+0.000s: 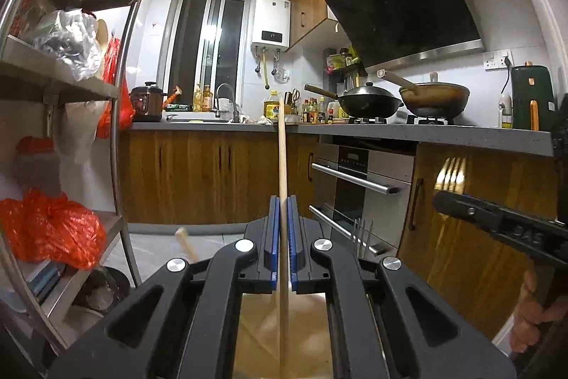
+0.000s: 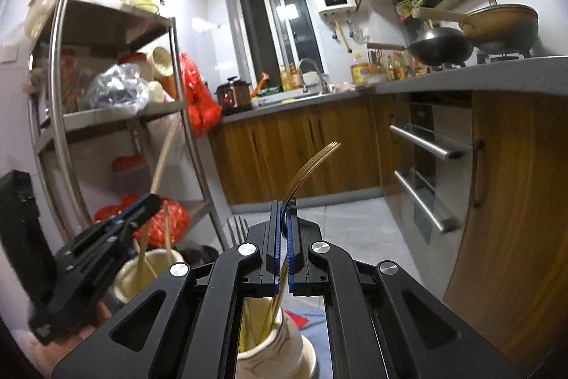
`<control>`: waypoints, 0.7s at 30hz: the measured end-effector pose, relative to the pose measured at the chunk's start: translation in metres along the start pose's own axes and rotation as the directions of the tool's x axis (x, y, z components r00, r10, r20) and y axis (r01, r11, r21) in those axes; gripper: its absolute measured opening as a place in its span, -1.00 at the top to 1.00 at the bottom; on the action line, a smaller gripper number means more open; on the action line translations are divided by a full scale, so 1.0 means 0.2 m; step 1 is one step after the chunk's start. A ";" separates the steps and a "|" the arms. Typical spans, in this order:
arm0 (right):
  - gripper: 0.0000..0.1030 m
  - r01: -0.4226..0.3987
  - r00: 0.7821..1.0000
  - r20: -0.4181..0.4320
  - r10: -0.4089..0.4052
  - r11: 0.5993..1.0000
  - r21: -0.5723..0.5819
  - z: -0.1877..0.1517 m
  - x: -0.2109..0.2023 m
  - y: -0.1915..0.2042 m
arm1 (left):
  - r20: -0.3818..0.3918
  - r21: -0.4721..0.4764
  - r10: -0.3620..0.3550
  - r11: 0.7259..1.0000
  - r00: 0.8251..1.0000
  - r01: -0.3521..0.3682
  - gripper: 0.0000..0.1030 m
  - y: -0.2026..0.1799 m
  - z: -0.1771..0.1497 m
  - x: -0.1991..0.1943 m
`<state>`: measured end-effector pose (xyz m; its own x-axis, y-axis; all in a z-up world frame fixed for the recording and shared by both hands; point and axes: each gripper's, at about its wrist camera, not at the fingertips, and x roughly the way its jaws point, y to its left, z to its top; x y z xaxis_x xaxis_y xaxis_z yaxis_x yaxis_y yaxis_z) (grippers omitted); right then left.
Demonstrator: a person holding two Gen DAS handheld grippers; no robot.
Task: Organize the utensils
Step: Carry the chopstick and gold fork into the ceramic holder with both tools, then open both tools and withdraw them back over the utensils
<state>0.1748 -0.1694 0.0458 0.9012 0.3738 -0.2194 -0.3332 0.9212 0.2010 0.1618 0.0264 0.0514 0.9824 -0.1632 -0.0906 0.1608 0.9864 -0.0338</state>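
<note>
In the kitchen, above the floor: both hand-held grippers are hanging in front of the wooden base cabinets [image 1: 198, 173].
Left gripper [image 1: 283, 201]: it is pointing about level toward the counter [image 1: 426, 132], its blue pads clenched on a wooden chopstick [image 1: 282, 148] that is standing upright through the jaws.
Right gripper [image 2: 283, 206]: it is tilting slightly downward, pads clamping a gold fork [image 2: 309, 166] by its neck, tines curving up and to the right.
Left wrist view only: the right gripper is showing at the right edge, with the fork's tines gleaming above it and fingers [image 1: 529, 318] wrapping its handle below.
Right wrist view only: a cream ceramic holder [image 2: 277, 347] is sitting directly beneath the right gripper, the fork's handle reaching down into it among other gold utensils; a second cream holder [image 2: 131, 276] with chopsticks is sitting just under the left gripper, at lower left.
Silver fork [image 2: 238, 226]: it is standing between the two grippers, tines up.
Steel shelf rack [image 2: 117, 116]: it is standing beyond the left gripper.
</note>
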 end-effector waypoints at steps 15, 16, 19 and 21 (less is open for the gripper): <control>0.92 0.010 0.998 -0.054 -0.013 0.998 -0.055 -0.06 0.05 0.04 | -0.097 0.101 -0.060 0.992 0.993 0.070 0.92 -0.08 -0.12 -0.09; 0.92 0.015 0.998 -0.056 -0.018 0.998 -0.059 -0.07 0.05 0.05 | -0.101 0.099 -0.066 0.992 0.993 0.076 0.92 -0.08 -0.12 -0.09; 0.91 0.026 0.997 -0.065 -0.030 0.998 -0.059 -0.07 0.05 0.04 | -0.112 0.103 -0.074 0.991 0.991 0.086 0.88 -0.09 -0.13 -0.08; 0.90 0.025 0.997 -0.069 -0.028 0.998 -0.052 -0.07 0.06 0.03 | -0.121 0.104 -0.079 0.990 0.989 0.092 0.82 -0.10 -0.13 -0.08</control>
<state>0.1788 -0.1581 0.0304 0.8889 0.3543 -0.2904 -0.3250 0.9345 0.1454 0.1411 0.0086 0.0272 0.9478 -0.2420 -0.2076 0.2596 0.9637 0.0618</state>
